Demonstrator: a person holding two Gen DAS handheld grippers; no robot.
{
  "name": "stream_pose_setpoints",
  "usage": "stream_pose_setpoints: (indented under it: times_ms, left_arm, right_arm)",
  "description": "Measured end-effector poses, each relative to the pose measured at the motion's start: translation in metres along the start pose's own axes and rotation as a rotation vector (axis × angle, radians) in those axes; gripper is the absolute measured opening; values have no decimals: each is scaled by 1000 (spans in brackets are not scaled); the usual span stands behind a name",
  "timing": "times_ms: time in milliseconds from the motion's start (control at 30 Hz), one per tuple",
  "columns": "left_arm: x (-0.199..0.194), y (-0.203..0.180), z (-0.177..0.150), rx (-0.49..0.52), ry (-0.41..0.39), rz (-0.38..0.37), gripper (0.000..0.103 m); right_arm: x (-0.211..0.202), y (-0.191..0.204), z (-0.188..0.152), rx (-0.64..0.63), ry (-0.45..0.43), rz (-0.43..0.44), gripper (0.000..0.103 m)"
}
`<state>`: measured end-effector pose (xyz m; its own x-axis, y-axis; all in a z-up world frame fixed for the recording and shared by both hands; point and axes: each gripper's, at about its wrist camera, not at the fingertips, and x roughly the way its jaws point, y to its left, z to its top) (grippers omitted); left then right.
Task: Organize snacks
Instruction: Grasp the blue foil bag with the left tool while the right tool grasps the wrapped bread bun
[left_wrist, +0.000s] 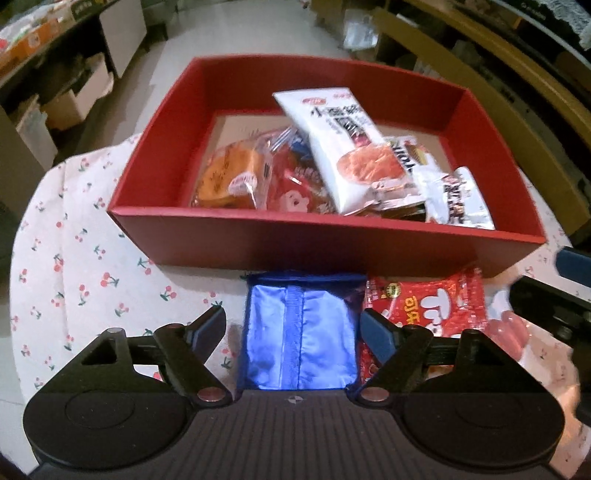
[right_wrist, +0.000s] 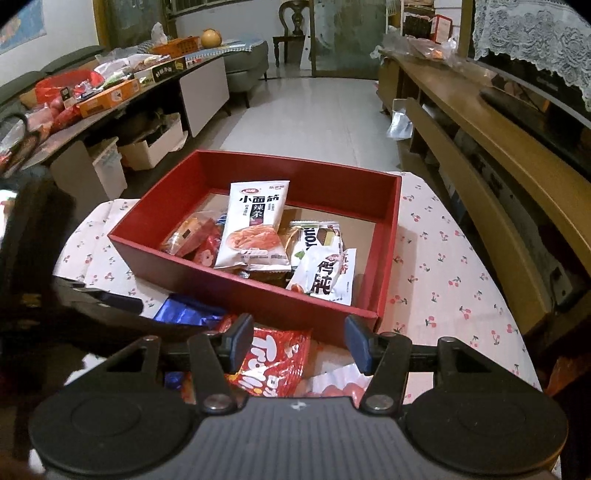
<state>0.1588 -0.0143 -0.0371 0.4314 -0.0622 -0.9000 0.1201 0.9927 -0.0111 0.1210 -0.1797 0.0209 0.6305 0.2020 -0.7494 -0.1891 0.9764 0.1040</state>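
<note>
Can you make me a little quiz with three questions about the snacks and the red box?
1. True or false: the shiny blue foil packet lies inside the red cardboard box.
2. Which snack lies on top of the pile in the box? A) the white spicy-strip packet B) the red gummy bag with white letters C) the orange cake in clear wrap
3. Fill in: the left gripper and the right gripper both have their jaws ____.

Key: 1 false, it lies on the cherry-print tablecloth in front of the box. 2 A. 3 open.
</note>
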Motion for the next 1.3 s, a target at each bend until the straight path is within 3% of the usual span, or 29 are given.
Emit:
stream_pose_setpoints:
  times_ms: [200,567,967,1200,1300]
  left_arm:
    - [13,-1,3,-18,1,-12,87]
    - [2,1,-10,8,14,4,68]
    - [-18,1,-33,14,6,-32,64]
    - [-30,-5,-42,31,-1,-66,62]
    - [-33,-3,-45,31,-1,-78,62]
  right_arm:
    - [1,-6,1,14,8,5,68]
    - [-19,-33,-24,88,22,-37,68]
    - [-43,-65,-64,202,73,-94,68]
    - [-38,-58,-75,176,131,-104,76]
    - [-34,-59,-79,175,155,-119,84]
